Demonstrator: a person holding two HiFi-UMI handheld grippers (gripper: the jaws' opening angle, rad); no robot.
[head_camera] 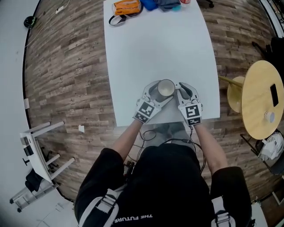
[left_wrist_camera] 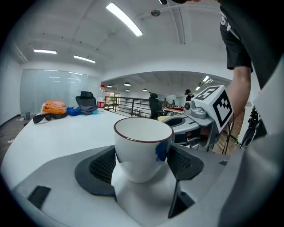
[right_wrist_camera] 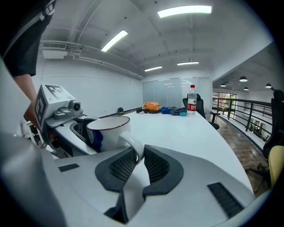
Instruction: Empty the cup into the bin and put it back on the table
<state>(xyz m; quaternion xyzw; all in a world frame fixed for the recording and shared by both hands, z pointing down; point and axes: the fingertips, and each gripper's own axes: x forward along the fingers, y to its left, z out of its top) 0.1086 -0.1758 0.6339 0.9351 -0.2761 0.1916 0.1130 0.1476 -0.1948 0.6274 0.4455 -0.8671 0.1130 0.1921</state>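
Observation:
A white cup (head_camera: 166, 88) with a dark rim stands upright near the front edge of the white table (head_camera: 155, 48); nothing shows inside it. My left gripper (head_camera: 156, 90) comes at it from the left, and in the left gripper view its jaws hug both sides of the cup's body (left_wrist_camera: 142, 150), pads against the wall. My right gripper (head_camera: 179, 91) is on the cup's right. In the right gripper view it is shut (right_wrist_camera: 140, 154) on the cup's handle (right_wrist_camera: 133, 144), with the cup (right_wrist_camera: 108, 131) just beyond. No bin is in sight.
At the table's far end lie an orange bag (head_camera: 126, 7), sunglasses (head_camera: 116, 20), blue cloth (head_camera: 151, 4) and a water bottle (right_wrist_camera: 191, 99). A round wooden table (head_camera: 262, 99) and stool (head_camera: 237, 93) stand to the right. A tipped white chair (head_camera: 37, 155) lies on the floor at left.

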